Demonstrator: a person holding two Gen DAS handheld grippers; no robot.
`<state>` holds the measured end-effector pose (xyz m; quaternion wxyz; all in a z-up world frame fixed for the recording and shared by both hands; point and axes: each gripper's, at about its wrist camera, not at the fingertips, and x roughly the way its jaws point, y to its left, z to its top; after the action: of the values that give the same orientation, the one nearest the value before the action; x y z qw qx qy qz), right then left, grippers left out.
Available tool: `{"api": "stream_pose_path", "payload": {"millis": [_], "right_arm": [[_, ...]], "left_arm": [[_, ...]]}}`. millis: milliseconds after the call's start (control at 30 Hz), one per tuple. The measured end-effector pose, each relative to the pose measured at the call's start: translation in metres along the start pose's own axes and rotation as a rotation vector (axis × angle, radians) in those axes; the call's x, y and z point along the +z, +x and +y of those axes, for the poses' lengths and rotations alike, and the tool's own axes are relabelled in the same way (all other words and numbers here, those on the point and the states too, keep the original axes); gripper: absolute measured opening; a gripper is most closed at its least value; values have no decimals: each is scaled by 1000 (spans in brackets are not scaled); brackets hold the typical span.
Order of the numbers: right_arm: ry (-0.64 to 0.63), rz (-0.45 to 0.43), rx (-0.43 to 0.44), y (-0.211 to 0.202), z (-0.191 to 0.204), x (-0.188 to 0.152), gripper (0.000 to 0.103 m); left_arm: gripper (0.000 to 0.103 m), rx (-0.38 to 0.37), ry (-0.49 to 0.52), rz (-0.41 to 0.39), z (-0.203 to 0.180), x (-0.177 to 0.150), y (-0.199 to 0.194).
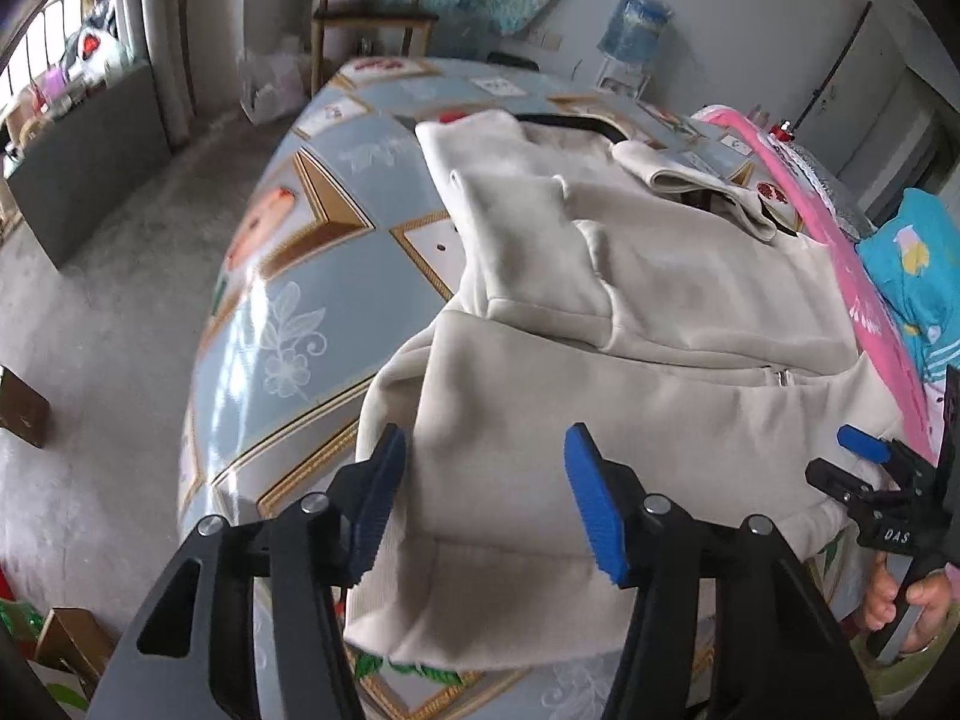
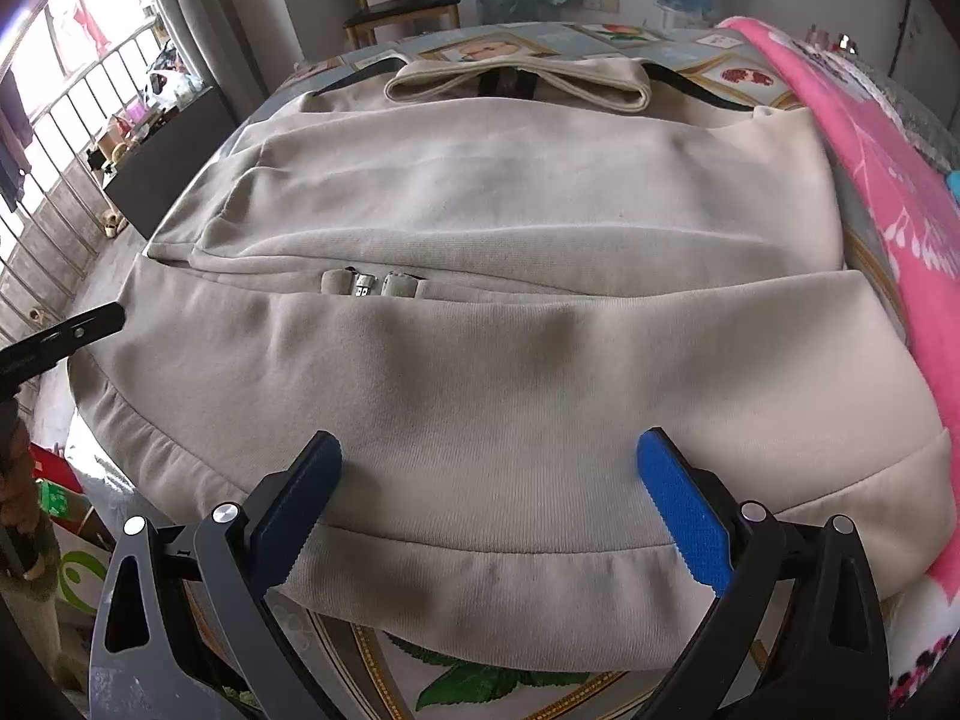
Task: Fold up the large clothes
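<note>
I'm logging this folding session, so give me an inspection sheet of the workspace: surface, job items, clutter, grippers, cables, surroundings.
Surface: table under a blue cloth printed with gold-framed pictures.
Job's things: beige zip jacket lying flat, zipper pull mid-front, ribbed hem toward the cameras, collar at the far end.
Clutter: pink blanket along the jacket's right edge; turquoise printed cloth beyond it.
Grippers: left hand-held gripper open, over the hem's left corner; right hand-held gripper open, over the hem, holding nothing.
Cables: nothing seen.
Surroundings: wooden chair and water bottle behind the table; window bars at left; concrete floor.
</note>
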<state>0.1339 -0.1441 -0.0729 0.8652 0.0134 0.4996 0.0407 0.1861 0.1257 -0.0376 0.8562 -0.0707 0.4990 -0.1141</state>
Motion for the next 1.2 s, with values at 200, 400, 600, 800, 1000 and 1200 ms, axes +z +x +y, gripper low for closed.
{"api": "stream_pose_path", "payload": {"millis": [200,400,600,800,1000,1200], "right_arm": [[-3,6,-3,2,0,2,96],[-4,7,-7,2,0,2,96],[-3,6,-10,3,0,1,96],[0,5,-15,3,0,1,96],[-8,-1,-17,3,1,-1,96],[-13,-5,-19,3,2,-1,96]], "left_arm": [[46,-120,-29,9,13,9,11],[46,-285,-97,-2,25,18,12],[44,-284,-88,15,24,25,19],[43,-394,-125,22,30,26,18],[31,-377,-145,32,29,25,16],[31,-372,-81,14,16,23,8]]}}
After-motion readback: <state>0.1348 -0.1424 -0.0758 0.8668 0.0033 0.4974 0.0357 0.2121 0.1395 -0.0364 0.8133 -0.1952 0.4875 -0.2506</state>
